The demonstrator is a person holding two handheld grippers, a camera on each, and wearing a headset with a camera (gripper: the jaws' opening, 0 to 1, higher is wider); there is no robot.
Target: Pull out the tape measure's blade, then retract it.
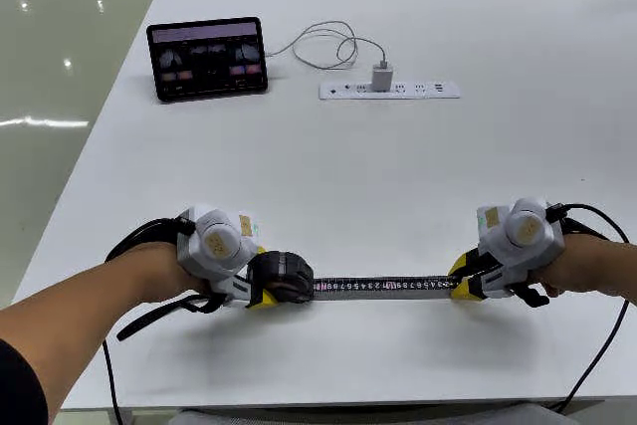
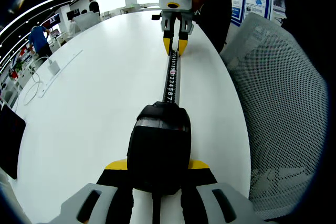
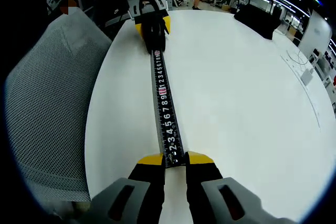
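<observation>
A black tape measure case (image 1: 282, 277) lies near the table's front edge, held in my left gripper (image 1: 261, 295); in the left gripper view the case (image 2: 159, 148) sits between the yellow-tipped jaws of that gripper (image 2: 157, 165). Its blade (image 1: 383, 288) runs flat along the table to the right, printed numbers up. My right gripper (image 1: 460, 280) is shut on the blade's end; in the right gripper view the blade (image 3: 164, 111) leads from the right gripper (image 3: 172, 159) to the case (image 3: 153, 32). The left gripper view shows the blade (image 2: 171, 80) reaching the right gripper (image 2: 175, 46).
A dark tablet (image 1: 208, 57) stands at the back left. A white power strip (image 1: 390, 90) with a charger and looped cable (image 1: 331, 44) lies behind the middle. A grey mesh chair back (image 2: 278, 108) sits just off the table's front edge (image 1: 328, 405). People stand in the far background.
</observation>
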